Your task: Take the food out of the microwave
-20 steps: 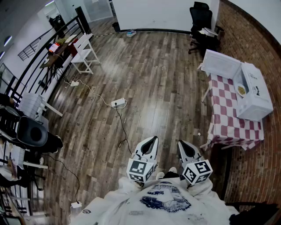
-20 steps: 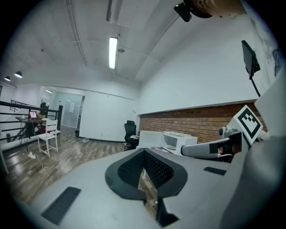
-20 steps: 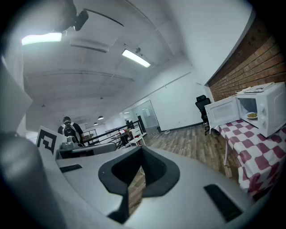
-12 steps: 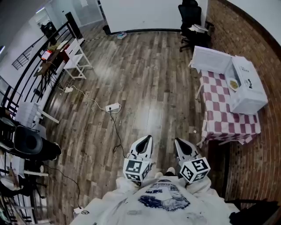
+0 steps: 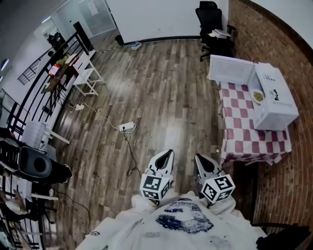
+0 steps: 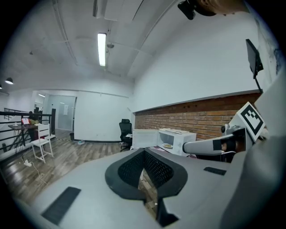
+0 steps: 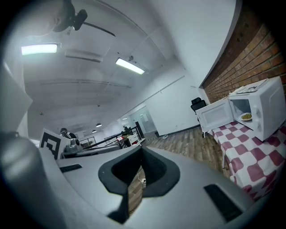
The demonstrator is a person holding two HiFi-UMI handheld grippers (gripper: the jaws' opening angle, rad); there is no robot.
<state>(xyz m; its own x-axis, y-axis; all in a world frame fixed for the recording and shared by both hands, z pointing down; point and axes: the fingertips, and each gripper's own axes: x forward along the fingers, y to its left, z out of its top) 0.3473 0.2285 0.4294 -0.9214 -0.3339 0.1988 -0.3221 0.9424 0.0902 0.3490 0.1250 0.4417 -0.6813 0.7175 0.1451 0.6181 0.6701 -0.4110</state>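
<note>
**Q:** State of the left gripper [image 6: 143, 153]?

**A:** Clenched, pads met at the tip, nothing gripped. Only a sliver of floor seen through the slit below the tip.

**Q:** And of the right gripper [image 7: 142, 149]?

**A:** Likewise clenched and empty. In the head view, held low and close to the body beside the left one, aimed out over the wooden floor [image 5: 161, 88]. Hands and handles hidden beneath the grippers' own bodies and a white garment [image 5: 122, 234].

**Q:** Location of the food [image 5: 257, 95]?

**A:** Inside the microwave [image 5: 275, 105], visible past the open door [image 5: 230, 69], well apart from both grippers. Too small to identify: no more than a round yellowish patch in the cavity.

**Q:** Support for the microwave?

**A:** A table under a red-and-white checked cloth [image 5: 247, 132], set against the brick wall [image 5: 244, 29]. Legs largely hidden by the overhang of the cloth.

**Q:** Other items hard to read?

**A:** Black office chair [image 5: 208, 14] near the far wall, partly merged with dark clutter beside it. Power strip [image 5: 128, 127] on the floor, with thin cables hard to follow across the boards. Dark round shape [image 5: 34, 163] at the left edge, cut off by the frame and not identifiable.
</note>
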